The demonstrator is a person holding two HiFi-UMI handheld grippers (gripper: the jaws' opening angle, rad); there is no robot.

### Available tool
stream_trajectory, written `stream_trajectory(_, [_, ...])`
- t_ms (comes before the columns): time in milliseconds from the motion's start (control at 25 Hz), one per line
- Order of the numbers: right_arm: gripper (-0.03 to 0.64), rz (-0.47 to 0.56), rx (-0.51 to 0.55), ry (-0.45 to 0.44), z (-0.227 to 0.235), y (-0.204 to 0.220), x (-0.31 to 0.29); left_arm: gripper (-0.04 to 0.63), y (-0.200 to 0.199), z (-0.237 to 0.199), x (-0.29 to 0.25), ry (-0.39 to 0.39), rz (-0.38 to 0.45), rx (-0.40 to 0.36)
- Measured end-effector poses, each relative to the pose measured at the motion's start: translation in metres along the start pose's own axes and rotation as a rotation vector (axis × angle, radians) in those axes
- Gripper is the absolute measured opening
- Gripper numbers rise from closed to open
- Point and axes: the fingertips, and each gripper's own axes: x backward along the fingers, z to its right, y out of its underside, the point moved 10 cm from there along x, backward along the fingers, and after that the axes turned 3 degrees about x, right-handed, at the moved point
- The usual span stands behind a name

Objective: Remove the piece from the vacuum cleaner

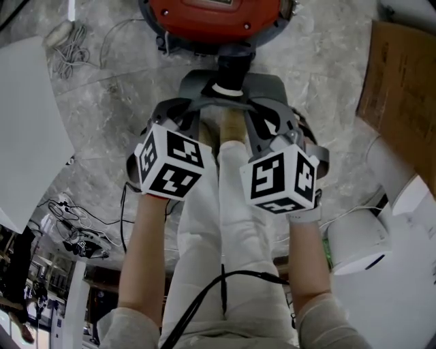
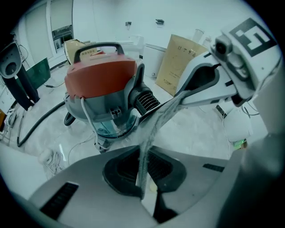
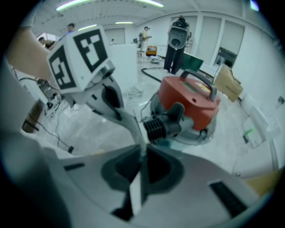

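The red and grey vacuum cleaner (image 1: 211, 13) (image 2: 100, 75) (image 3: 191, 100) stands on the pale floor ahead of me. A black ribbed hose socket (image 1: 231, 63) (image 2: 146, 101) (image 3: 156, 127) sticks out of its front towards me. My left gripper (image 1: 201, 102) (image 2: 144, 187) and right gripper (image 1: 266, 102) (image 3: 140, 178) point steeply down side by side, just short of that socket. Both are shut, and I see nothing held between the jaws. In each gripper view the other gripper's finger reaches in close to the tips. Neither gripper touches the vacuum.
The person's white-trousered legs (image 1: 225, 225) run below the grippers. A white board (image 1: 27, 123) and loose cables (image 1: 68, 51) lie at the left. A cardboard sheet (image 1: 395, 88) and a white machine (image 1: 381, 225) stand at the right. A black hose (image 2: 35, 124) trails behind the vacuum.
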Motion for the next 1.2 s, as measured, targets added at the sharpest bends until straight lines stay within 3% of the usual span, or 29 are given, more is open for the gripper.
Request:
stream_trajectory(440, [0.029,0.044,-0.17,-0.044,0.004,0.029,-0.024,0.032,-0.019,0.017,0.038,-0.032,0.09,-0.045])
stream_trajectory(600, [0.028,0.052,-0.12,0.003,0.0,0.021,-0.011,0.032,-0.007,0.009,0.028,-0.026,0.089,0.007])
stream_trajectory(1000, [0.029,0.013,0.148,0.086,-0.019,-0.01,0.007,0.032,0.008,-0.003,-0.005,-0.064,0.05,-0.011])
stream_trajectory(1200, [0.029,0.036,0.006,0.054,-0.009,0.013,-0.004,0.032,0.009,0.01,0.012,-0.016,0.092,-0.049])
